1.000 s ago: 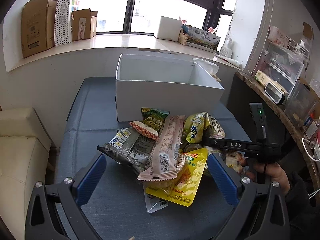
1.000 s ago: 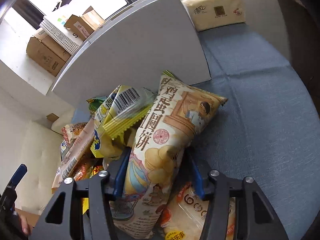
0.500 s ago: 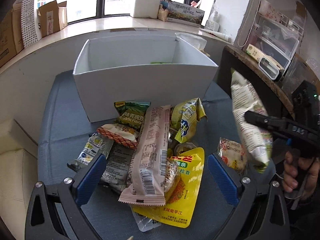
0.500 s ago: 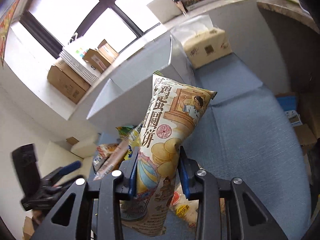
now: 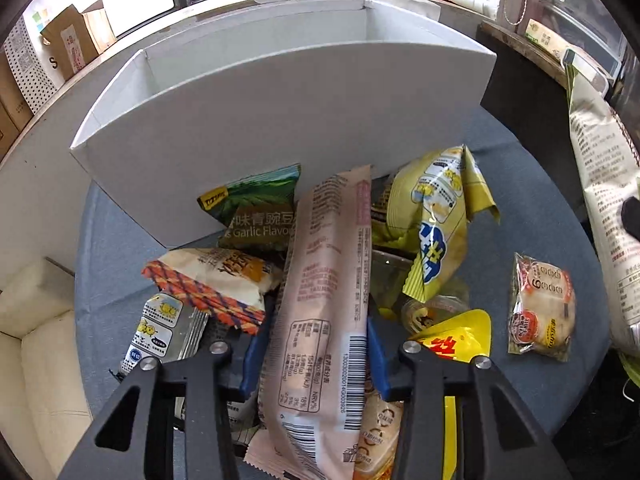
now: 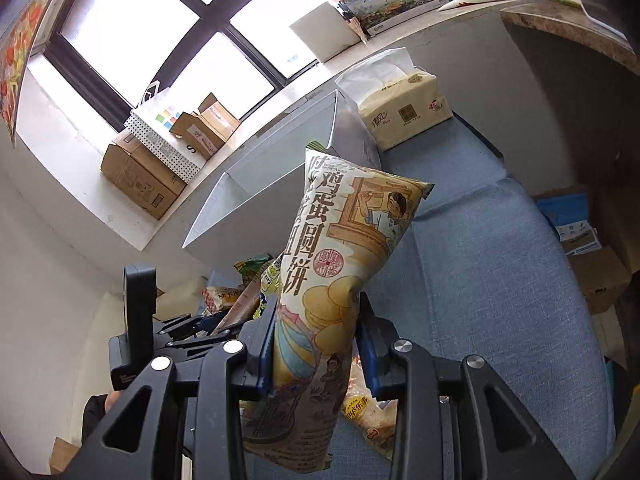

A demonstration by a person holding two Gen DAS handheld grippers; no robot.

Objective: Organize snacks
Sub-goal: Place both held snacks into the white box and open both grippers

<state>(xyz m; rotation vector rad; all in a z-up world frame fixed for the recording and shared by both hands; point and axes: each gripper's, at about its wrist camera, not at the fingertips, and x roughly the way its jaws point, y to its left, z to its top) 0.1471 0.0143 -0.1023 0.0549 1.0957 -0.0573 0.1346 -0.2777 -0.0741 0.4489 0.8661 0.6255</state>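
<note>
My left gripper is shut on a long pink snack pack that lies on top of the snack pile. Around it lie a green garlic-pea bag, a yellow chip bag and an orange-striped pack. My right gripper is shut on a tall cream egg-biscuit bag and holds it upright in the air. That bag also shows at the right edge of the left wrist view. The open white box stands behind the pile.
A small round bun pack lies alone on the blue mat to the right. A tissue pack stands beside the box. Cardboard boxes line the windowsill. A white cushion is at the left.
My left gripper has moved down onto the pile and shut on the pink pack. My right gripper has lifted the egg-biscuit bag higher, off the pile.
</note>
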